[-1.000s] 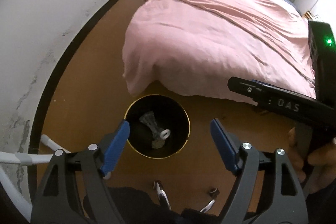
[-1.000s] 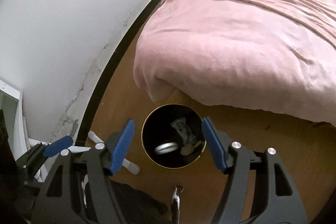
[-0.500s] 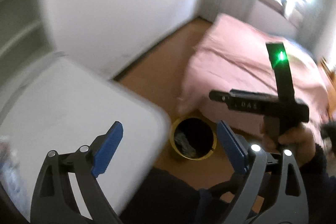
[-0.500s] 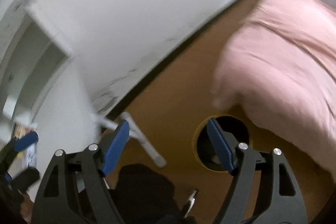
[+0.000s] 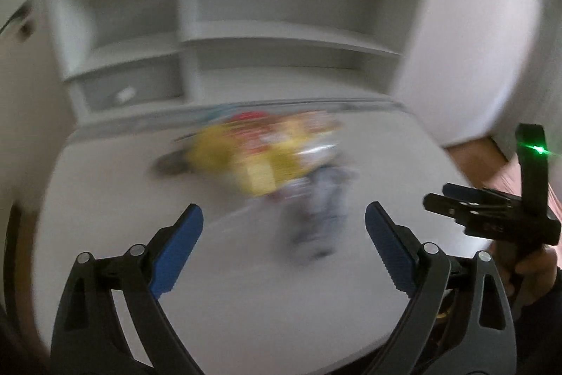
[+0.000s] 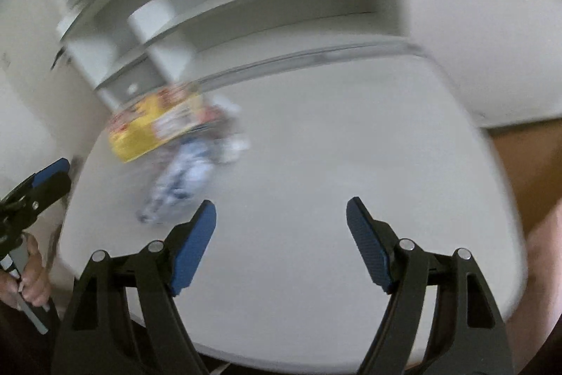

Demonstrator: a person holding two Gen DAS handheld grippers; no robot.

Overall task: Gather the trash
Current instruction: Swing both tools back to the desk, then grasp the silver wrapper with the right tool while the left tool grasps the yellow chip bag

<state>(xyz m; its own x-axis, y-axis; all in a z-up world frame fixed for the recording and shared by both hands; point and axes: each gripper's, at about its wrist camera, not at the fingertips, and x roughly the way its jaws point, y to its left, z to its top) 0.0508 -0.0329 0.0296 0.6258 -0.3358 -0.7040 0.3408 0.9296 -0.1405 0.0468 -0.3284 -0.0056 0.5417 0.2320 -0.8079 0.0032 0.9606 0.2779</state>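
Both tools hovering over the white table, nothing between their blue pads

The left tool (image 5: 282, 245) is opening its jaws; the right tool (image 6: 281, 243) is standing open. The blurred yellow-and-pale trash (image 5: 270, 160) is lying on the table (image 5: 246, 304) near white shelves (image 5: 281, 37).

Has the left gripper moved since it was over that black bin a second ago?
Yes. The left gripper, fingers wide and empty, has swung off the bin and now faces a white table with blurred yellow packaging.
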